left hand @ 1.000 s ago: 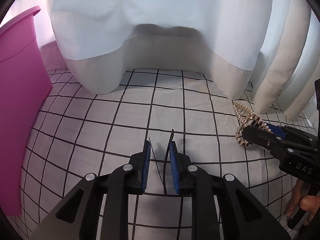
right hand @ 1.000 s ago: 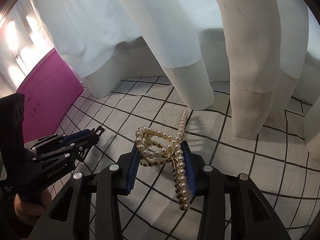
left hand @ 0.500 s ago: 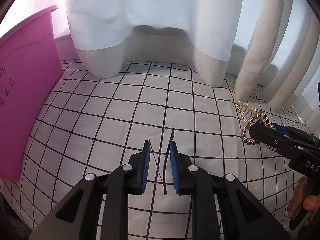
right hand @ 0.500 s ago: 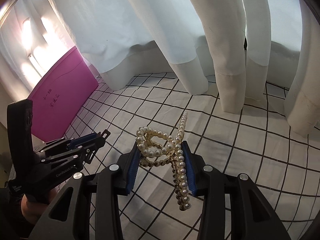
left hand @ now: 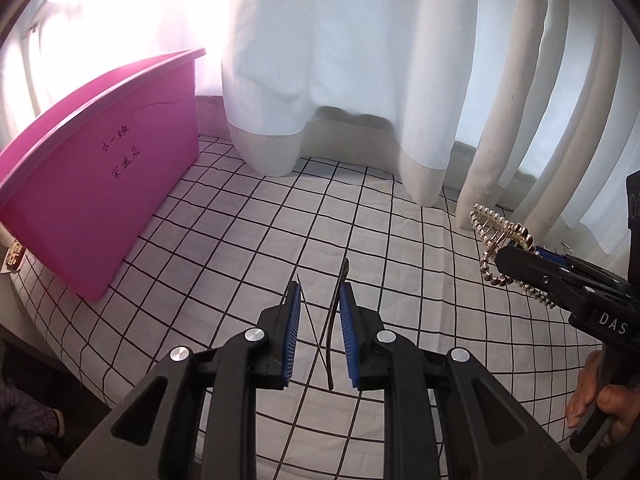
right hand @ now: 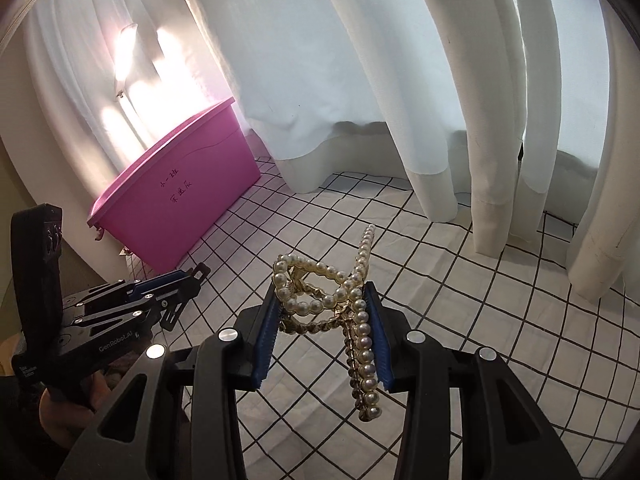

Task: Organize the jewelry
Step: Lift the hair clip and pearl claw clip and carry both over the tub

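My left gripper (left hand: 320,294) is shut on a thin dark hair clip (left hand: 330,360) that stands between its blue pads, above the checked cloth (left hand: 240,248). My right gripper (right hand: 322,304) is shut on a gold hair claw set with pearls (right hand: 340,280); its pearl arm sticks out past the fingertips. In the left wrist view the right gripper (left hand: 506,258) shows at the right edge with the pearl claw (left hand: 490,228). The right wrist view has the left gripper (right hand: 192,276) low on the left. A pink bin (left hand: 100,200) stands at the left, its inside hidden.
White curtains (left hand: 340,80) hang down to the cloth along the back and right. The pink bin (right hand: 180,196) bears handwriting on its side. The cloth's left edge (left hand: 52,344) drops off to a dark floor. A hand (left hand: 600,404) grips the right tool's handle.
Both grippers have risen and drawn back from the curtains, each still holding its clip. The pink bin has come further into both views.
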Action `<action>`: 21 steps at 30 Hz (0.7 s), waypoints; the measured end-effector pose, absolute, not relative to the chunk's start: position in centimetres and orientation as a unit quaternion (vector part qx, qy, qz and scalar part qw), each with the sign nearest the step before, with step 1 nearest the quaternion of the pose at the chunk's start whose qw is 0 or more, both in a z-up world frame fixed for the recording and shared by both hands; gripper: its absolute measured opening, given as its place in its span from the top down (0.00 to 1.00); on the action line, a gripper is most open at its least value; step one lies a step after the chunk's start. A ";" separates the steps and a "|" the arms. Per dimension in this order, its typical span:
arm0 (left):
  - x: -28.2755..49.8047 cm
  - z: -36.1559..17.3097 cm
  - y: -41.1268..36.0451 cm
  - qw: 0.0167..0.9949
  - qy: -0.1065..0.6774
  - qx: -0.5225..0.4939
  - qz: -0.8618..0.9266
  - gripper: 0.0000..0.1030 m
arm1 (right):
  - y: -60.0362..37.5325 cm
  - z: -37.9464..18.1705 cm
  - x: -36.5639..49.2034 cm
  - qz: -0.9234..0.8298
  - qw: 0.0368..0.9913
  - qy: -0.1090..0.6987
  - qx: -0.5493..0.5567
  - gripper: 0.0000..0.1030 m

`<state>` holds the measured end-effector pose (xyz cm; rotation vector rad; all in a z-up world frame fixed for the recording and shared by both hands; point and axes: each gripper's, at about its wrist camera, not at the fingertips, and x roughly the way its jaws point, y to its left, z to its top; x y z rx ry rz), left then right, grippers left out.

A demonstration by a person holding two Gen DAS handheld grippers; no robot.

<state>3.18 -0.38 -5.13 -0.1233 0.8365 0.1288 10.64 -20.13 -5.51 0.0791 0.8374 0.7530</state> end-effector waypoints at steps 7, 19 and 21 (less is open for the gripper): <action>0.6 -0.2 3.2 0.924 0.361 -0.063 0.105 0.80 | -15.7 -2.1 10.5 0.405 0.835 0.371 0.028 0.62; 2.3 6.5 17.0 0.933 0.308 -0.082 0.164 0.79 | -2.5 5.4 13.6 0.456 0.830 0.320 0.035 0.62; 3.1 7.3 19.8 0.932 0.305 -0.087 0.174 0.79 | 0.2 6.4 14.4 0.464 0.827 0.315 0.040 0.62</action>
